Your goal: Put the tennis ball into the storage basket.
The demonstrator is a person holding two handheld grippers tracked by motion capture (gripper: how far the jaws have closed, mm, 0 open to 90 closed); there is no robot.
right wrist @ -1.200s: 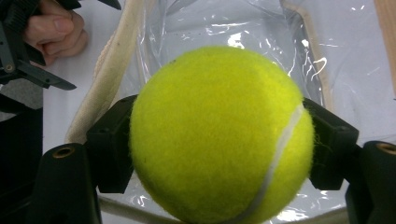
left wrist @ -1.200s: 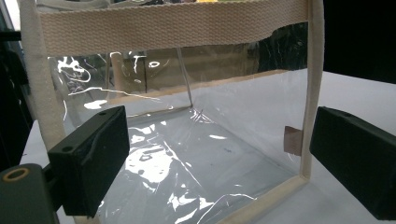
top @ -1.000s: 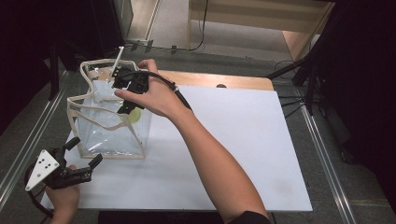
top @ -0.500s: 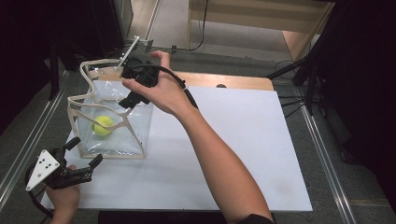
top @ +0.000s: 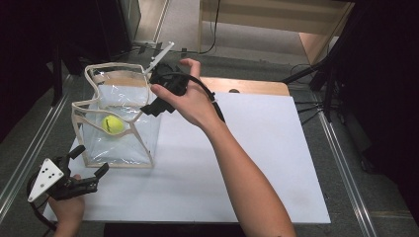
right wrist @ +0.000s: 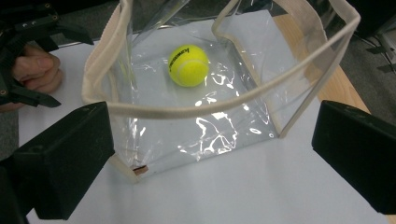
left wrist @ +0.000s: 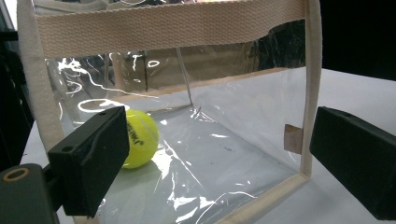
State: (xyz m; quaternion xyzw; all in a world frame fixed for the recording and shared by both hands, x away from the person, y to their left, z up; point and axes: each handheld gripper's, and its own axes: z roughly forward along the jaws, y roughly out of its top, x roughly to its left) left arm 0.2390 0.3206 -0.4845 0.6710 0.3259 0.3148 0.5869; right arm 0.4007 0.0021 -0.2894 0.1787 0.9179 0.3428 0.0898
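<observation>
Tennis ball [top: 113,124], yellow-green: resting on the floor of the clear bag [top: 143,140], toward the bag's 9 o'clock side in the high view. Printed lettering on the ball too small to read.

Clear bag: upright on the white board [top: 276,163], mouth open, cream webbing along the rim and edges. Far wall lost in glare and creases.

Right gripper [top: 160,91]: above the bag's rim at 2 o'clock from the ball, well apart from it. Jaws just opened, now spread wide with nothing between them. Jaw tips partly masked by the hand in the high view.

Left gripper [top: 90,163]: low at 7 o'clock from the ball, outside the bag's near wall, not touching it. Jaws wide, empty. Ball half hidden behind one jaw in the left gripper view.
</observation>
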